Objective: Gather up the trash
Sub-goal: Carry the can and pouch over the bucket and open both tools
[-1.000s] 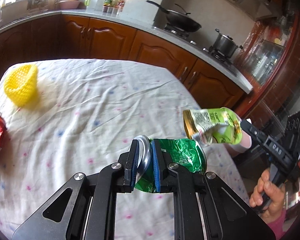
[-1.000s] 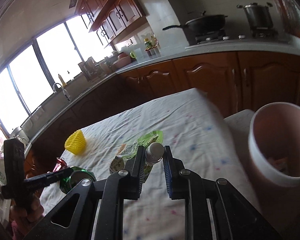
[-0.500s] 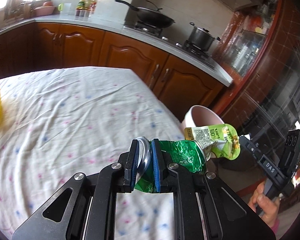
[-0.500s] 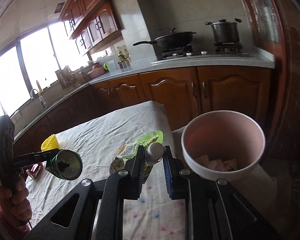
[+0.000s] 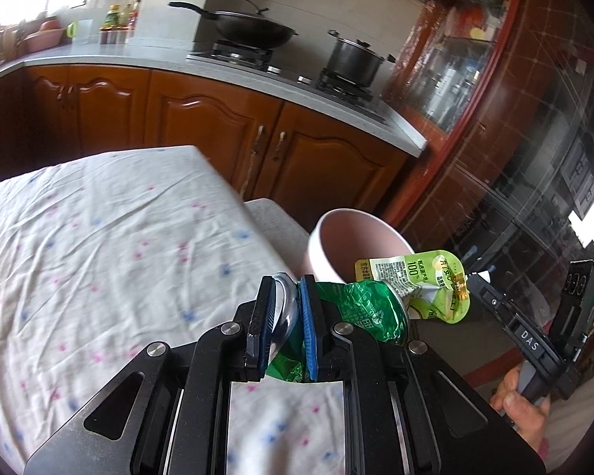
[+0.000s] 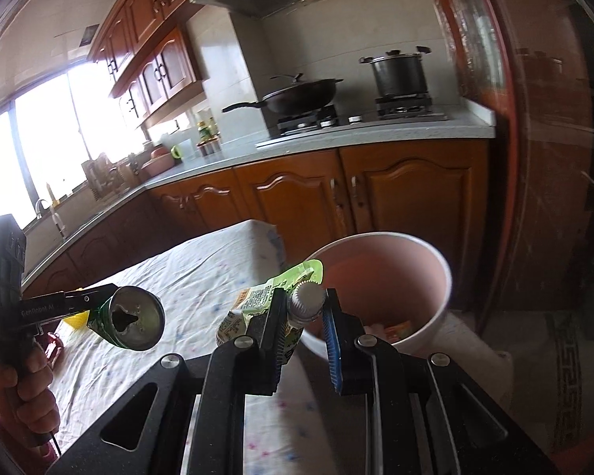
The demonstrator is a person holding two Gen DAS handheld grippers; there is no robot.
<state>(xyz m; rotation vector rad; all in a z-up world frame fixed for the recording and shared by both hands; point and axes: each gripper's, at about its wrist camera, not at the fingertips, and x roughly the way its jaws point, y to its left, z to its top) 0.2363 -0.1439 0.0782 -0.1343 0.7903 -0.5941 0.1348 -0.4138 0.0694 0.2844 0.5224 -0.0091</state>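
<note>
Left gripper point(image 5: 286, 318) clamping crushed green can point(image 5: 360, 310), pink bin point(image 5: 320, 255) beyond
</note>
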